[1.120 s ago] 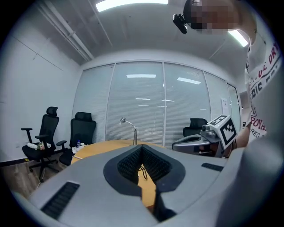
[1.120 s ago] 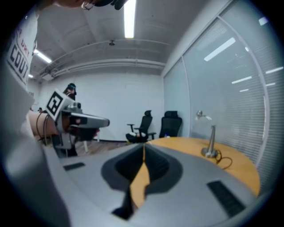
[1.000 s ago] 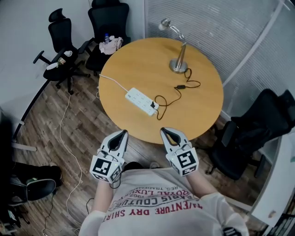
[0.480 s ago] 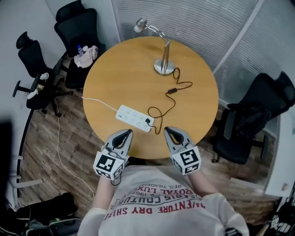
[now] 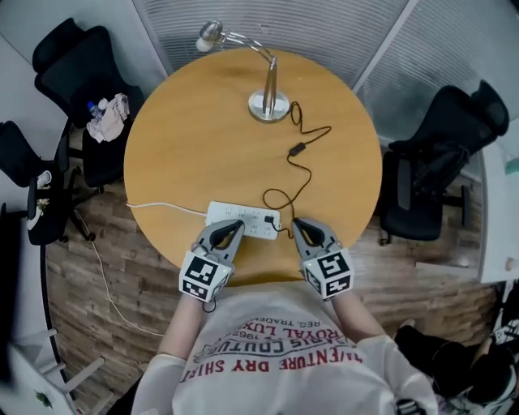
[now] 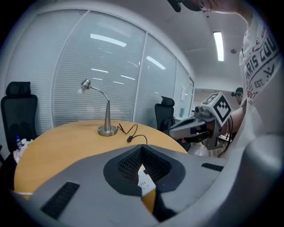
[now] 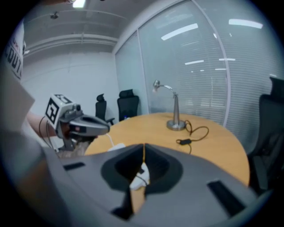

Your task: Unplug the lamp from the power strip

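A silver desk lamp [image 5: 267,96] stands at the far side of the round wooden table [image 5: 186,138]. Its black cord, with an inline switch [image 5: 297,149], runs to a black plug [image 5: 268,219] in the white power strip [image 5: 243,219] near the table's front edge. My left gripper [image 5: 236,226] hangs shut over the strip's left part, holding nothing. My right gripper [image 5: 298,224] is shut and empty, just right of the plug. In the left gripper view the strip [image 6: 143,178] shows below the closed jaws [image 6: 142,147]. In the right gripper view the strip's end [image 7: 140,176] lies under the closed jaws [image 7: 143,146].
The strip's white cable [image 5: 162,207] runs off the table's left edge to the wood floor. Black office chairs stand at the left [image 5: 77,57], one with a cloth and bottle [image 5: 107,111], and at the right [image 5: 442,154]. A glass wall with blinds [image 5: 324,24] is behind the table.
The person has stepped up to the table. Both grippers moved forward from short of the table's edge to over the power strip, staying shut.
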Demonstrator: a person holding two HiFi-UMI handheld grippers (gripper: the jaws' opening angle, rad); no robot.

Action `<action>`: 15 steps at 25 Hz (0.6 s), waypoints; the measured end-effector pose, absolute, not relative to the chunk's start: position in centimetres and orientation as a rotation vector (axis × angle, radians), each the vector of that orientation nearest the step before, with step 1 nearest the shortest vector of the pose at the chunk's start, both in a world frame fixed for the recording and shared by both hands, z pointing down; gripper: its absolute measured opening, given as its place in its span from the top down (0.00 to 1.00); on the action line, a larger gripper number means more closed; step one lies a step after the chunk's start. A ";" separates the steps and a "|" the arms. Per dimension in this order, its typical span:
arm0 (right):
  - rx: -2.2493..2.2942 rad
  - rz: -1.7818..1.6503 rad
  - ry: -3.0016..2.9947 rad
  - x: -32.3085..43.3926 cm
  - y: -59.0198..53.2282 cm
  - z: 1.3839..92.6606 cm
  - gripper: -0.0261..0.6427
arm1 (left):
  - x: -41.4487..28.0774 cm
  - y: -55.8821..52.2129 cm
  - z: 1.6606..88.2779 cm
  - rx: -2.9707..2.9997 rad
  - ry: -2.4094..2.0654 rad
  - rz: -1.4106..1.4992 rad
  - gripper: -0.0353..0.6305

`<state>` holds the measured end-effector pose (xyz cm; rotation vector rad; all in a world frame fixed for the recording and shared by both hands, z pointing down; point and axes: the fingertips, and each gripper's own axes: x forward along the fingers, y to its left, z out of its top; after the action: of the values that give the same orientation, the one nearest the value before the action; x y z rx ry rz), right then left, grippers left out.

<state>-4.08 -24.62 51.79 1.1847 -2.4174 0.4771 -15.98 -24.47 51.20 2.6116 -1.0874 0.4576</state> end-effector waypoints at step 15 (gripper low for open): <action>0.951 0.460 -2.218 -8.8 -23.2 57.7 0.69 | -13.2 -25.2 66.1 2.547 -0.630 0.989 0.91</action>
<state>-8.76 -23.23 57.72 0.9513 -2.2177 0.4599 -13.22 -25.21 66.11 2.5475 -0.6301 0.9890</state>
